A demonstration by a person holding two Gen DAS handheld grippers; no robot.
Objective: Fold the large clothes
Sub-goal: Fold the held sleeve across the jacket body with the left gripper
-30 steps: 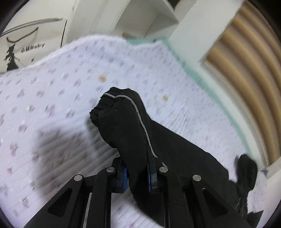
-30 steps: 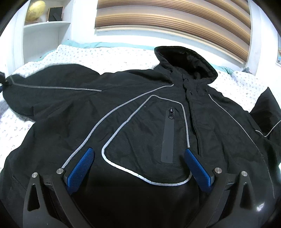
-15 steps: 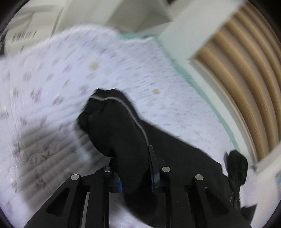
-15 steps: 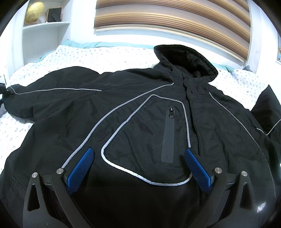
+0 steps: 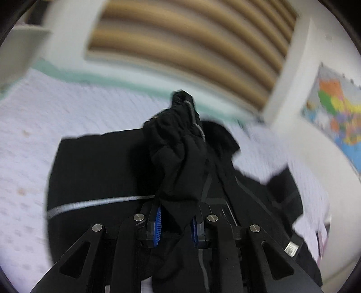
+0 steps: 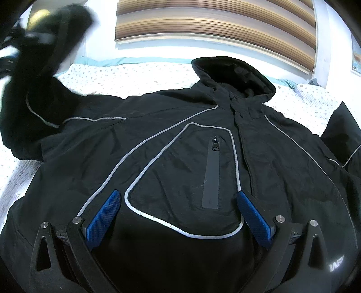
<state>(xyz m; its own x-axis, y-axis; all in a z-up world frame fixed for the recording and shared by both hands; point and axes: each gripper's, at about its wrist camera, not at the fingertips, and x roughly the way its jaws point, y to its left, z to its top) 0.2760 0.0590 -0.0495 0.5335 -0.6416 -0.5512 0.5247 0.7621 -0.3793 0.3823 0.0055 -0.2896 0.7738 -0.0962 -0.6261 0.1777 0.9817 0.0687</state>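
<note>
A floral-quilted bed (image 6: 135,72) carried the black jacket (image 6: 180,157) beneath striped blinds (image 6: 214,20). Left tongs (image 5: 176,222) pinched its sleeve (image 5: 180,157); right tongs (image 6: 178,216) were spread.

You face a bed (image 6: 135,72) covered by a white quilt printed with small pale flowers; a mint-green edge (image 6: 126,60) runs along its far side against the wall. Above it hangs a panel of horizontal brown and tan slats (image 6: 214,20), set in a white frame. The walls (image 6: 158,50) are plain white and brightly lit. To your left stands a white shelf unit (image 5: 27,33), blurred in the left view. On the right wall you see a colourful map poster (image 5: 336,108). A yellowish round object sits high at the left, partly hidden.
</note>
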